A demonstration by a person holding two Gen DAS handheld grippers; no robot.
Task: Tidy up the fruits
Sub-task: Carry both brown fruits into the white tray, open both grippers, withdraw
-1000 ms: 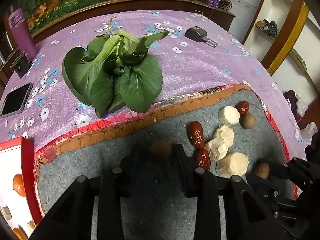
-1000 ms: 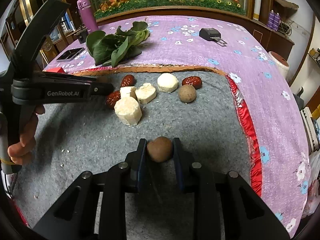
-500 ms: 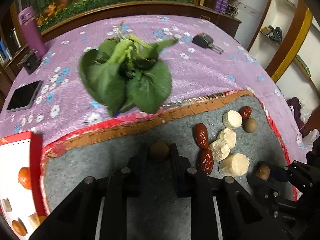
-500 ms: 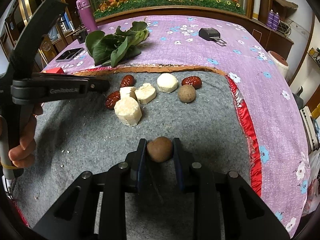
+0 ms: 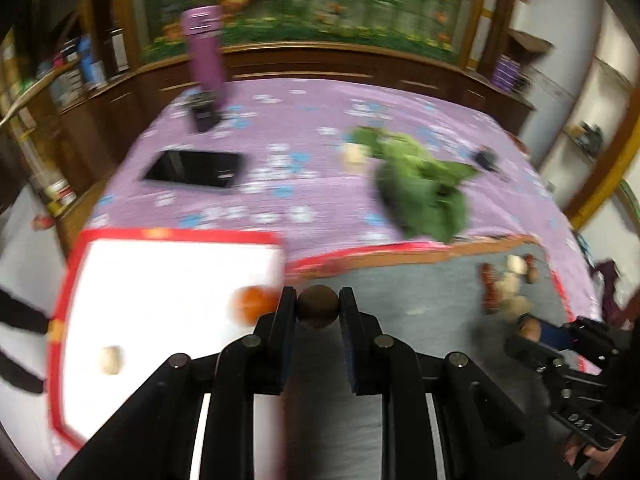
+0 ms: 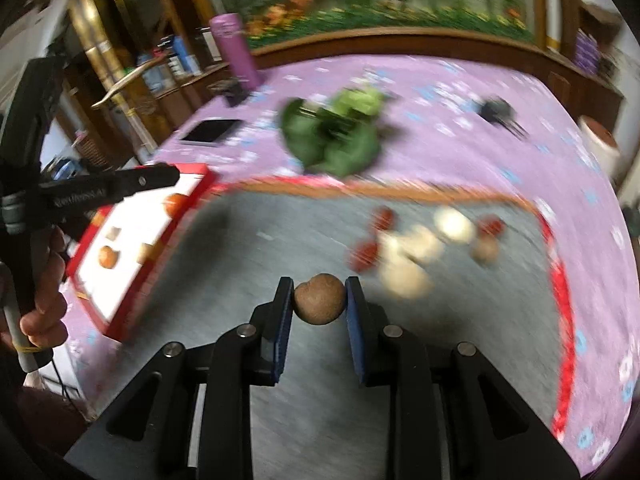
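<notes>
— What have you got in your left gripper point(image 5: 318, 308)?

— A small round brown fruit point(image 5: 318, 306), a longan by the look of it. My jaws have just been closing and now sit narrow, both pads pressed on its sides. It hangs over the edge where the grey felt mat point(image 5: 420, 304) meets the red-rimmed white tray point(image 5: 168, 280).

— And the right gripper point(image 6: 319, 300)?

— Same story: jaws nearly closed, pinching another brown fruit point(image 6: 319, 298), a lighter, rougher one, above the mat point(image 6: 248, 264).

— Where is everything else?

— In the right wrist view, the loose pile point(image 6: 416, 244) lies on the mat towards its far right: red dates, pale cut chunks and one more brown fruit, all blurred. The tray point(image 6: 132, 284) lies at the mat's left edge, with two orange fruits point(image 6: 108, 257) and some pale pieces in it.

— Can you see your own hand?

— My left hand point(image 6: 44, 280) shows at the left of that view, wrapped round the handle. Beyond the mat, leafy greens point(image 6: 332, 136) and a phone point(image 6: 210, 131) lie on the purple flowered cloth point(image 6: 440, 152), with a purple bottle point(image 6: 236, 50) at the far edge.
</notes>
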